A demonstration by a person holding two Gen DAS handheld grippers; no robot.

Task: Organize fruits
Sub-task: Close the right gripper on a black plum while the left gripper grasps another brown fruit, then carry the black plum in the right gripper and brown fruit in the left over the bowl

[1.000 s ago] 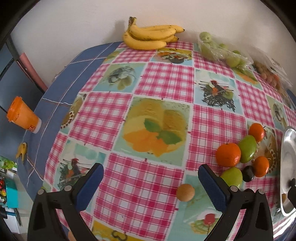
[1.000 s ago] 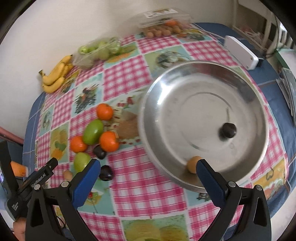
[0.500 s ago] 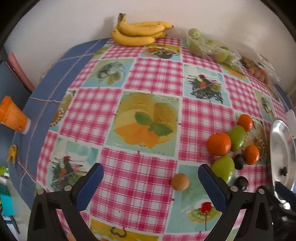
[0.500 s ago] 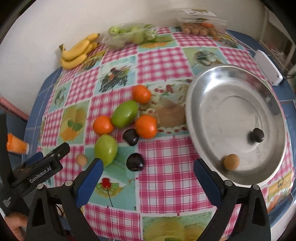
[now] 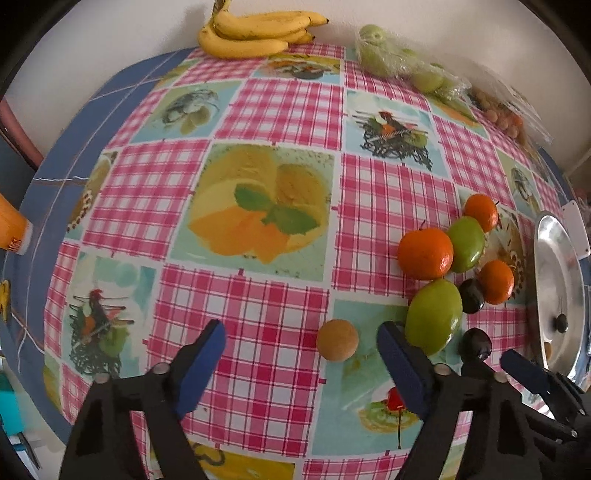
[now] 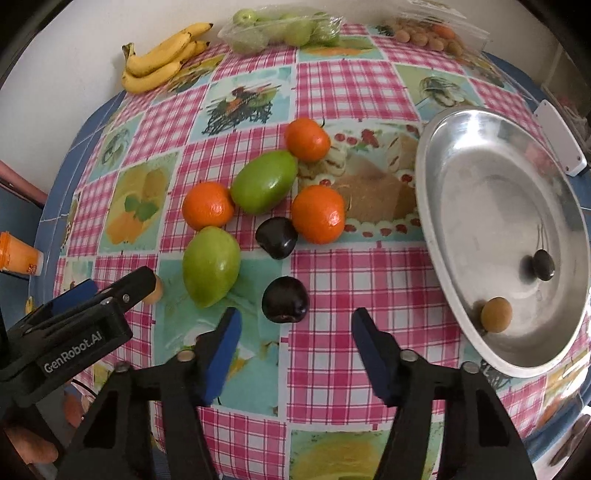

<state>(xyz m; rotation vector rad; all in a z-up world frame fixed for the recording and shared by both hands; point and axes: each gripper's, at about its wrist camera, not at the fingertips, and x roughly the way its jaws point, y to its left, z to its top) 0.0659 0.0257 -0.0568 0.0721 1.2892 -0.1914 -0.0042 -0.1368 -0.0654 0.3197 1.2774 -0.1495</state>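
- The left gripper [image 5: 301,347] points steeply down at the checked tablecloth [image 5: 280,110], its blue-padded jaws closing. A small round tan fruit [image 5: 337,345] sits on the cloth between them, nearer the right pad, and neither pad touches it.
- The right gripper [image 6: 295,332] also points steeply down, jaws closing and already narrower than the left's. A dark plum [image 6: 285,300] lies just ahead of the gap between the fingertips — not gripped, the pads clear of it.
- In the right wrist view the left gripper shows at the lower left, its tip partly hiding the tan fruit.
- Loose fruit clusters on the cloth left of the metal plate [image 6: 436,229]: three oranges [image 6: 318,213], two green mangoes [image 6: 265,182], and a second dark plum [image 6: 277,237] touching the nearest orange.
- The near mango [image 6: 211,266] lies just beside the tan fruit and the left gripper's right finger.
- Inside the plate rest two small fruits — a dark one [image 6: 543,264] and a tan one [image 6: 496,314] close to the near rim.
- Along the far edge by the wall lie a bunch of bananas [image 5: 255,35], a clear bag of green fruit [image 6: 280,27], and a clear pack of small brown fruit [image 6: 432,35].
- An orange-capped bottle [image 6: 18,256] stands off the table's left side.
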